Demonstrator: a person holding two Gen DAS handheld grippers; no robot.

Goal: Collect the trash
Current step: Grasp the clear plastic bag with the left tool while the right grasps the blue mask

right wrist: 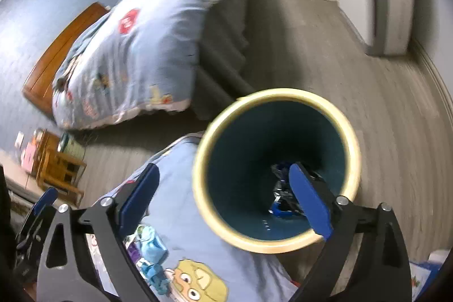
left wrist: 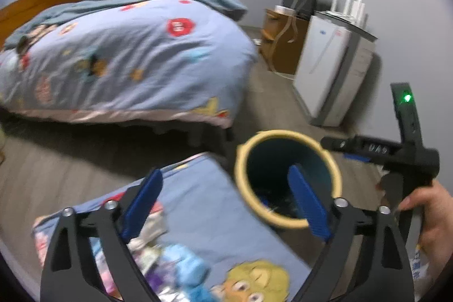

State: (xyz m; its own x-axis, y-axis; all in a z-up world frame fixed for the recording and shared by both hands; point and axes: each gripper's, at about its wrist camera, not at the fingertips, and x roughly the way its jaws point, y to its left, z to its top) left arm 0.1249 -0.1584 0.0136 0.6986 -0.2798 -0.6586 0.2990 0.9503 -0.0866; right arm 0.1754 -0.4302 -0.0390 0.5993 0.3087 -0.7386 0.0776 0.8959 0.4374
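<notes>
A round trash bin with a cream rim (left wrist: 287,223) (right wrist: 271,244) and dark teal inside stands on the floor beside the near bed. Dark and blue crumpled wrappers (right wrist: 279,194) lie at its bottom. My left gripper (left wrist: 226,205) is open and empty, above the bed's corner and the bin's left edge. My right gripper (right wrist: 223,198) is open and empty, held over the bin's mouth; its right finger (right wrist: 310,203) hangs over the opening. The right gripper's body (left wrist: 407,154) and the hand holding it show in the left wrist view.
A near bed with a blue cartoon quilt (left wrist: 198,217) (right wrist: 181,217) lies under both grippers. A second bed (left wrist: 127,55) stands across the grey floor. A white fridge (left wrist: 331,70) and a brown cabinet (left wrist: 280,44) stand by the right wall. A wooden chair (right wrist: 59,169) is at left.
</notes>
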